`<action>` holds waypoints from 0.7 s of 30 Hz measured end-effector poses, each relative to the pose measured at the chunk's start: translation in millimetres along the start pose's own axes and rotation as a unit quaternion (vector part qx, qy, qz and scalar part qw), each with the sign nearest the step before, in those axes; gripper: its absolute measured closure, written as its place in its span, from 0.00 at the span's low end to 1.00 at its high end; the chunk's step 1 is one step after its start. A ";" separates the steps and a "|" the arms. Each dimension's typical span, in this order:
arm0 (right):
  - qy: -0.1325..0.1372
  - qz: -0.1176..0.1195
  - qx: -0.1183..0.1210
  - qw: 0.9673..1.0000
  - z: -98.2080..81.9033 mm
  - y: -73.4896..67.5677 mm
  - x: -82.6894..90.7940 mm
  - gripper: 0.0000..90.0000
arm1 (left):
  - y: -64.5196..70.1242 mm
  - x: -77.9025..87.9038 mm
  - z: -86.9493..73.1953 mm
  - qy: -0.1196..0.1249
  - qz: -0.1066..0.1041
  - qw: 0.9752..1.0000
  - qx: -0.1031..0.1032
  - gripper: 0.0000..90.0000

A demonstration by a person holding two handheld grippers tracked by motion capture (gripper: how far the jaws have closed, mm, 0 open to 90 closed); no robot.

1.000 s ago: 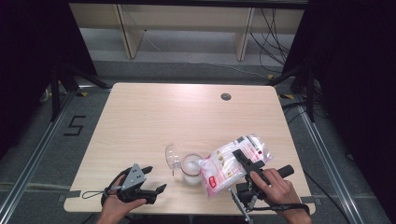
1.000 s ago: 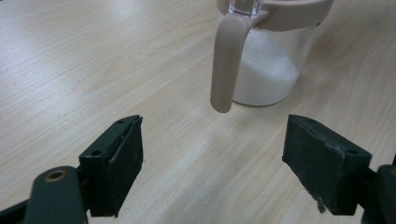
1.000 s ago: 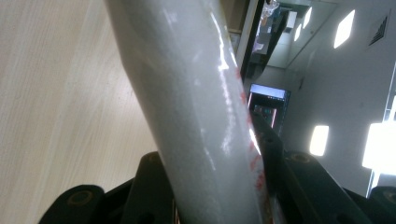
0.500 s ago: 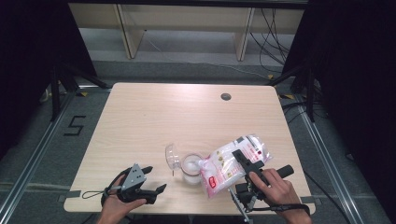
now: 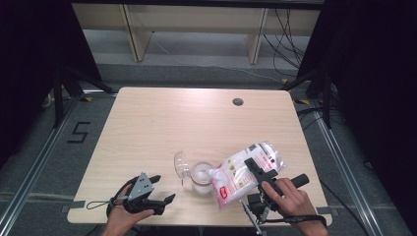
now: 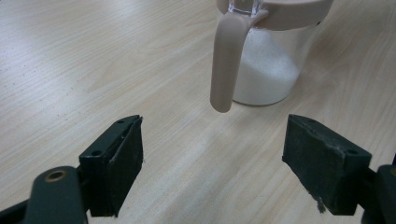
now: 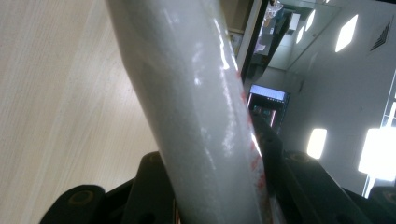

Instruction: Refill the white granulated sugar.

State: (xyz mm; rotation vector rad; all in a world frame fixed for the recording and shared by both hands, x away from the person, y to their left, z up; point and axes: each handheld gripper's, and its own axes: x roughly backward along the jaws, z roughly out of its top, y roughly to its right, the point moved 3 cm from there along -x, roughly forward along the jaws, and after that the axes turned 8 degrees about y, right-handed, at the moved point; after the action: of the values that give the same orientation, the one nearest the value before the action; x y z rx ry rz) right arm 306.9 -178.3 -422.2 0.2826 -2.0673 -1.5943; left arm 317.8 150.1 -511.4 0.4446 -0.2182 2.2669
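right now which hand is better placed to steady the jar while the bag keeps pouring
Left. The left gripper is open and holds nothing, with the jar just ahead of its jaws. The right gripper is clamped on the tilted bag.

Table [image 5: 147,123] evenly lit from above, surroundings dark; high view soft; glare streaks the close, blurred bag [image 7: 196,107].
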 end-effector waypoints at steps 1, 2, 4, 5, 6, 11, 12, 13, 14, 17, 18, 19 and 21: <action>0.000 0.000 0.000 1.000 0.1 0.0 -0.1 0.76 | 0.0 0.0 0.0 0.000 0.000 1.000 0.000 0.22; 0.002 -0.001 0.002 1.000 0.3 0.3 -0.3 0.76 | 0.0 0.1 0.0 0.000 0.000 1.000 0.000 0.22; 0.007 -0.003 0.010 1.000 0.7 1.6 -0.7 0.76 | -0.1 0.1 0.1 0.001 0.001 1.000 0.000 0.22; 0.008 -0.004 0.010 1.000 0.7 1.7 -0.7 0.76 | -0.5 0.3 0.0 -0.001 0.002 1.000 -0.002 0.22; 0.008 -0.004 0.009 1.000 0.6 1.7 -0.7 0.76 | -0.1 0.2 0.1 0.001 0.001 1.000 0.000 0.22; -0.002 -0.003 -0.040 0.999 -0.6 -3.4 1.4 0.76 | -0.1 0.1 0.0 0.001 0.000 1.000 0.000 0.22; 0.008 -0.004 -0.034 0.999 -0.6 -2.1 -0.2 0.76 | -0.1 0.2 0.1 0.001 0.001 1.000 0.000 0.22; 0.011 -0.005 -0.033 0.999 -0.6 -1.6 -0.5 0.76 | -0.3 0.3 0.1 0.000 0.001 1.000 -0.001 0.22; 0.007 0.000 -0.033 0.999 -0.8 -1.8 0.0 0.76 | -0.6 0.5 0.1 -0.001 0.001 1.000 -0.002 0.22; 0.010 0.000 -0.036 0.999 -0.9 -2.4 -0.5 0.77 | 0.0 0.2 0.1 0.000 0.000 1.000 0.000 0.22; 0.012 -0.002 -0.022 1.000 -0.7 0.0 -0.6 0.77 | 0.1 0.2 0.1 0.000 0.000 1.000 0.001 0.22; 0.015 -0.004 -0.026 1.000 -0.8 -0.3 -1.0 0.77 | 0.0 0.2 0.2 0.001 0.000 1.000 0.000 0.22; 0.006 0.000 -0.042 0.999 -1.8 -2.9 -0.1 0.77 | -0.4 0.5 0.1 -0.001 0.001 1.000 -0.001 0.22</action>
State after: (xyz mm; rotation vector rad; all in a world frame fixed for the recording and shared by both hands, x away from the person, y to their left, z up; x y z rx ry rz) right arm 307.5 -180.6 -424.7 0.2598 -1.9849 -1.6713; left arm 317.8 150.6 -511.1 0.4460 -0.2223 2.2690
